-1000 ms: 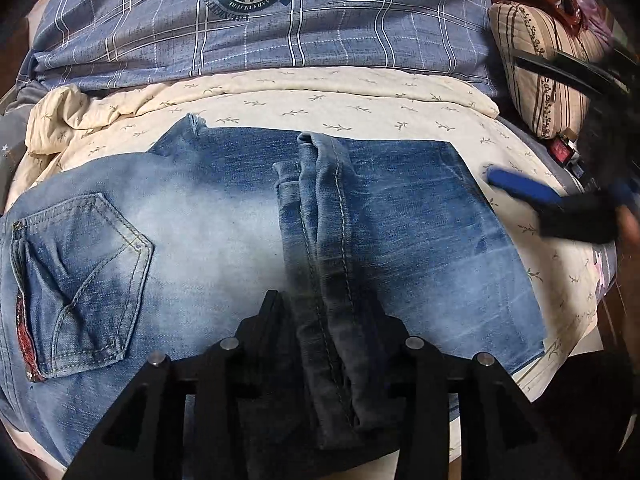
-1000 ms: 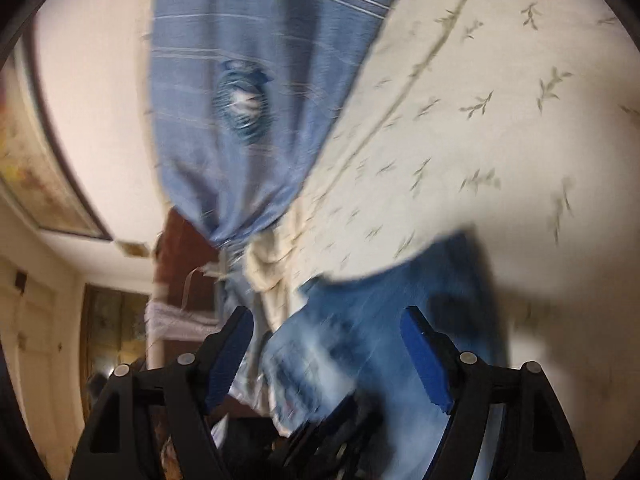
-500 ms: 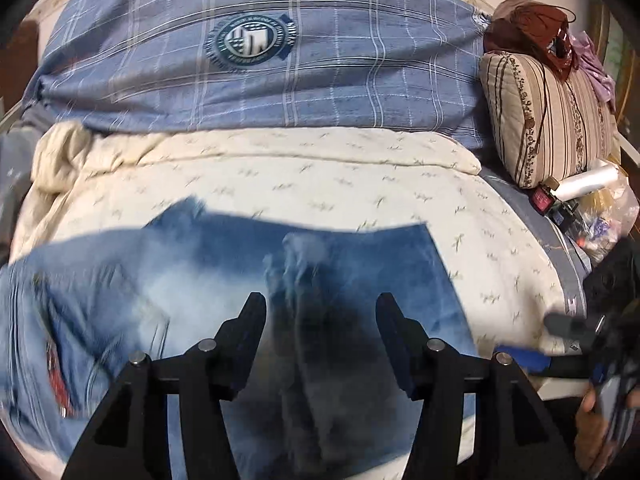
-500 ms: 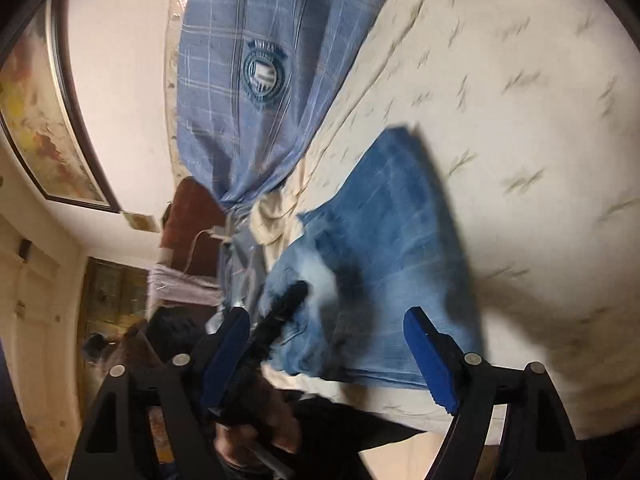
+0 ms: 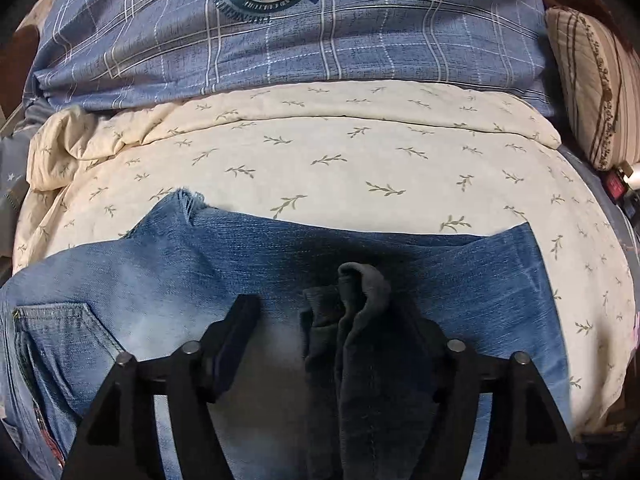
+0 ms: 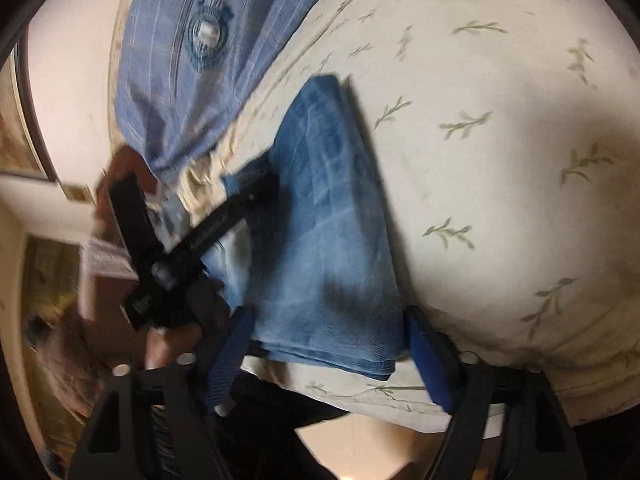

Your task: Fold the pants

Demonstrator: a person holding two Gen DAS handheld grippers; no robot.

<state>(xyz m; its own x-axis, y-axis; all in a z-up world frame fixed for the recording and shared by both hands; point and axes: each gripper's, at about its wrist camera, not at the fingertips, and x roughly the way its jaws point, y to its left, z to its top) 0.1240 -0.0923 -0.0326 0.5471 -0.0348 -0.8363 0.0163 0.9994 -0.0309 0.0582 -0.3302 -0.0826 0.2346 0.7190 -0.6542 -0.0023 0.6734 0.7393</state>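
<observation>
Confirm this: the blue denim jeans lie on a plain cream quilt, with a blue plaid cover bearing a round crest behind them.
Not quite. The cream quilt is not plain: it is printed with small green leafy sprigs, as the left wrist view shows. The rest holds: the blue denim jeans lie on it, with the blue plaid cover bearing a round crest behind them.

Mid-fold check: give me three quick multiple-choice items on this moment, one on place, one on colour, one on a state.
1. Where do the jeans lie?
A. on the cream leaf-print blanket
B. on the striped pillow
C. on the floor

2. What colour are the right gripper pads?
A. red
B. blue
C. white

3. The bunched denim ridge at the left gripper is:
A. between the fingers
B. outside both fingers
C. hanging in the air

Answers: 1 A, cream cloth borders the denim; 2 B, both pads show blue; 3 A, fingers flank it.
</observation>
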